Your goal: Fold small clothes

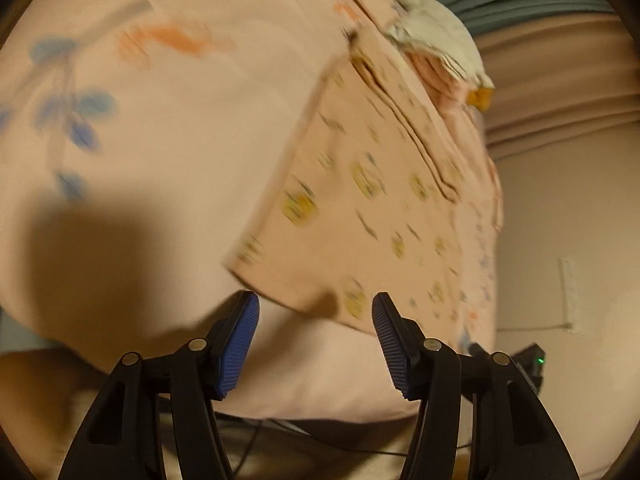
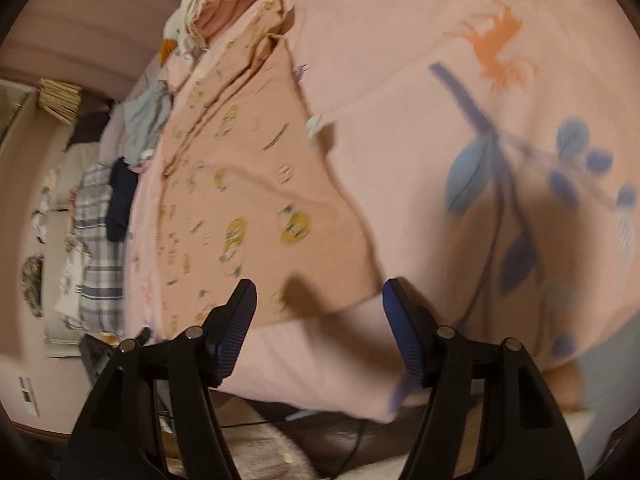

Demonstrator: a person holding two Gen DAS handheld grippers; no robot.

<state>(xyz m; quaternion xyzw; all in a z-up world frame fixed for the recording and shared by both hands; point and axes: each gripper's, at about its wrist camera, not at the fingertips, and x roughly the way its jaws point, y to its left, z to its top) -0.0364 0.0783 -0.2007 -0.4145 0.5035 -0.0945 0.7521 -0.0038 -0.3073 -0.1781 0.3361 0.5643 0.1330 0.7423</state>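
The small peach garment (image 1: 372, 200) with yellow prints lay flat on the pink bedsheet (image 1: 180, 140), near its front edge. The left gripper (image 1: 316, 344) and the right gripper (image 2: 320, 332) both stood wide apart above that near hem, holding nothing. A pile of clothes (image 2: 212, 4) sat at the far end.

Left wrist view angled down over the bed's near edge, close, right wrist view likewise, both sharing the peach patterned garment (image 1: 372, 216) (image 2: 240, 184) and pink bedsheet (image 1: 180, 128) (image 2: 400, 80)
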